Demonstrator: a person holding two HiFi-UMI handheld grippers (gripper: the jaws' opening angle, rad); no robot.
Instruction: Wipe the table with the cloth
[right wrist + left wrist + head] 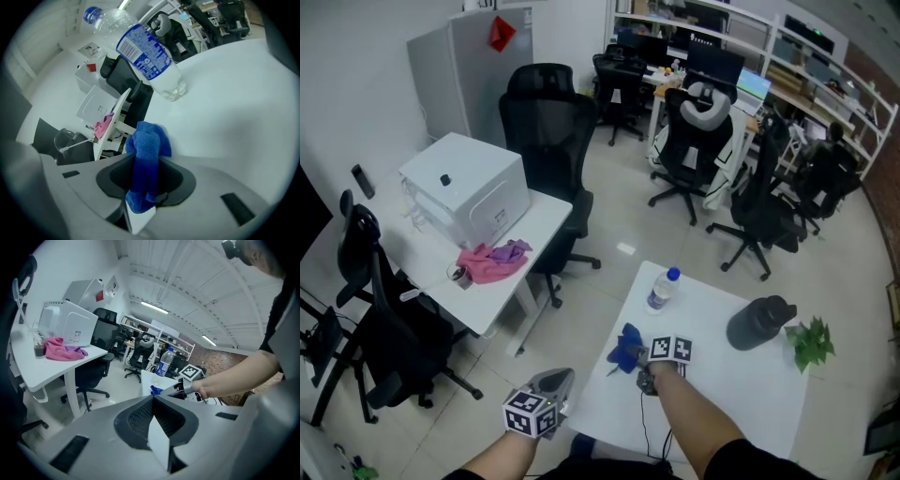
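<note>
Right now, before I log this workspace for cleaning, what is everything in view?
near table: one, white, in front
blue cloth: one, blue, at near table's left edge
water bottle: one, clear, blue cap, near table
jug: one, black, near table
plant: one, green, beside the jug
left desk: one, white, at left
pink cloth: one, pink, left desk
box: one, white, left desk
office chairs: several, black, floor
left gripper: one, grey, shut, empty
right gripper: one, grey, shut on blue cloth
</note>
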